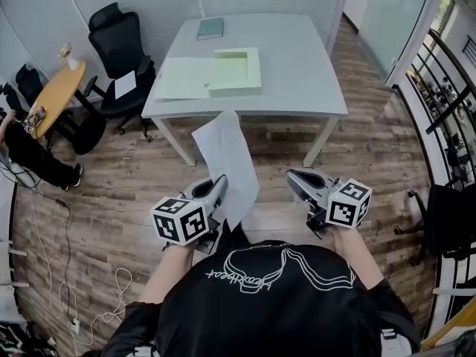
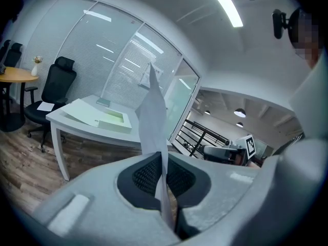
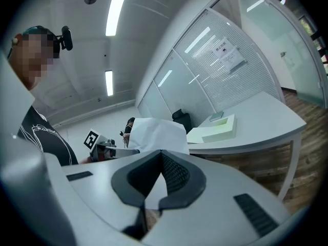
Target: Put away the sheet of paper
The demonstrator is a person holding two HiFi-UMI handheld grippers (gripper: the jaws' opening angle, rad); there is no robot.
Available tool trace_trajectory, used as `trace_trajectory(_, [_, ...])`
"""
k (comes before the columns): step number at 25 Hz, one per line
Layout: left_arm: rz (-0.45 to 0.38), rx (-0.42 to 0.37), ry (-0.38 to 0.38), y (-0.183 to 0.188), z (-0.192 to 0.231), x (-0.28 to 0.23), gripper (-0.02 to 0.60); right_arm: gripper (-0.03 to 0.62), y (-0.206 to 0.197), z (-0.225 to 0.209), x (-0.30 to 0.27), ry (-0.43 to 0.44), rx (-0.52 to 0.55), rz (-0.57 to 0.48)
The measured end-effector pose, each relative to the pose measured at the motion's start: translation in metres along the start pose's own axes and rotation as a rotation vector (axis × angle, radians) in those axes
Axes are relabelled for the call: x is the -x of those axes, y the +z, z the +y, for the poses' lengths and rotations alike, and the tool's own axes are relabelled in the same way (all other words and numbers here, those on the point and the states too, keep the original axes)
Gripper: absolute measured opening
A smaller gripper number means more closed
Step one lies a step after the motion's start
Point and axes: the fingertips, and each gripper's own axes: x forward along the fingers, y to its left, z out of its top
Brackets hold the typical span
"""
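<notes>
A white sheet of paper [image 1: 227,155] stands upright in front of me, pinched by its lower edge in my left gripper [image 1: 220,184]. In the left gripper view the paper [image 2: 151,111] rises straight out from between the shut pads of that gripper [image 2: 161,177]. My right gripper [image 1: 293,177] hovers to the right of the sheet, apart from it, jaws together with nothing between them. In its own view the right gripper [image 3: 160,160] looks past the paper [image 3: 156,134] toward the white table. An open pale-green box file [image 1: 236,71] lies on the table [image 1: 312,88].
A grey-green notebook [image 1: 210,28] lies at the table's far side. Black office chairs [image 1: 119,47] and a round wooden table [image 1: 56,95] stand to the left. Cables [image 1: 44,222] trail over the wood floor at left. A railing [image 1: 446,88] runs along the right.
</notes>
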Motion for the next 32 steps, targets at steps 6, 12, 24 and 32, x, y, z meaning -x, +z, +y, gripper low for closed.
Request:
trace_trajectory(6, [0.030, 0.004, -0.024, 0.039, 0.056, -0.032, 0.012, 0.008, 0.025, -0.036, -0.057, -0.018, -0.030, 0.006])
trace_trajectory(12, [0.063, 0.010, -0.044, 0.088, 0.129, -0.074, 0.012, 0.008, 0.063, -0.080, -0.127, -0.041, -0.037, 0.026])
trace_trajectory(24, [0.125, 0.043, -0.125, 0.177, 0.265, -0.138, 0.012, 0.008, 0.113, -0.160, -0.267, -0.094, -0.087, 0.050])
trace_trajectory(32, [0.099, 0.021, -0.155, 0.213, 0.307, -0.144, 0.012, 0.008, 0.136, -0.174, -0.307, -0.092, -0.043, 0.030])
